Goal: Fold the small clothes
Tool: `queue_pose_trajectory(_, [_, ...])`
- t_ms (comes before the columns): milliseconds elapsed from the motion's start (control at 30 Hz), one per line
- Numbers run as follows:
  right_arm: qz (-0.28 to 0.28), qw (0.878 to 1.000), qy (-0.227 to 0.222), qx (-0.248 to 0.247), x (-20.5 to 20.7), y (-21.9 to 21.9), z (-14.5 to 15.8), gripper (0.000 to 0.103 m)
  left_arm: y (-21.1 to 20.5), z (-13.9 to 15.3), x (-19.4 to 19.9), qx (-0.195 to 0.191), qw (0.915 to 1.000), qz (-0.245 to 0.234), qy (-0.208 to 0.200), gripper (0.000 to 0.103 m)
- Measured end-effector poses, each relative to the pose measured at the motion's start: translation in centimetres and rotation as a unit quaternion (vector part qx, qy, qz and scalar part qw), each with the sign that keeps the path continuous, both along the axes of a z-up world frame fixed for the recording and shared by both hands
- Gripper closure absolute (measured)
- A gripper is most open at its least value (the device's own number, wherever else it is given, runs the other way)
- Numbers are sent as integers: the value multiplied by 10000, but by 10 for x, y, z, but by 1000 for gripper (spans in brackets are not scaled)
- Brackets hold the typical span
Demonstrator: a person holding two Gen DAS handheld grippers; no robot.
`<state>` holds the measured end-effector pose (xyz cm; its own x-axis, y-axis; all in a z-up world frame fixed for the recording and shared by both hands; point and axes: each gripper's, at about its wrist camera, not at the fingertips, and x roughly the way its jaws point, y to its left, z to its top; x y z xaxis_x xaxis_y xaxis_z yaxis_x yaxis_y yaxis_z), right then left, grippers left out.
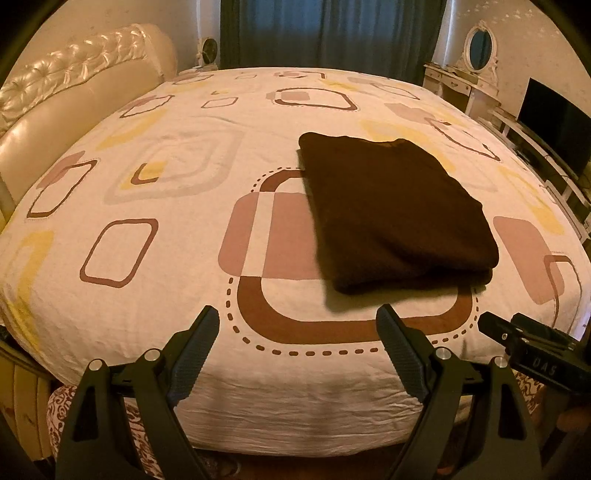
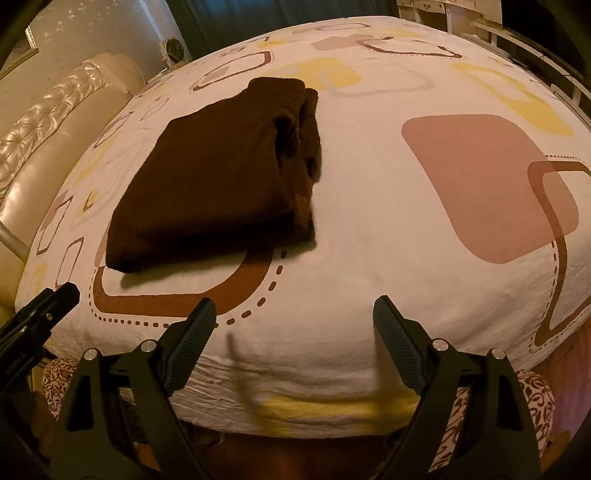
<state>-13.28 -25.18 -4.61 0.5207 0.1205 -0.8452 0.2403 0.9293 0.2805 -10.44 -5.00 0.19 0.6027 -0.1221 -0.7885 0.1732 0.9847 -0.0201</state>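
Dark brown garment (image 1: 395, 214) lies folded into a compact rectangle at centre frame on the patterned bed sheet (image 1: 184, 184). Left gripper (image 1: 297, 349) and right gripper (image 2: 293, 332), jaws apart and empty, hover at the lower edge; folding appears complete.

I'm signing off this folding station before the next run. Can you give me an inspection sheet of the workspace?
Surface: bed sheet, patterned, lightly creased.
Job's things: one dark brown garment, folded into a flat rectangle, lying apart from both grippers.
Clutter: nothing seen on the bed.
Grippers: left gripper and right gripper open, nothing between the fingers.
Cables: nothing seen.
Surroundings: padded headboard, blue curtain, dressing table with oval mirror, dark screen.
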Motion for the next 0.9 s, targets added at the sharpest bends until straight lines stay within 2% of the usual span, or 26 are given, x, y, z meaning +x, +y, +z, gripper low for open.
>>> queue_pose_trajectory(767, [44, 10000, 32, 28, -1, 5, -2, 16, -6, -3, -5, 44, 9999, -97, 29, 17])
queue_pose_trajectory(900, [57, 10000, 32, 31, -1, 7, -2, 16, -5, -2, -6, -171, 9997, -169, 23, 15])
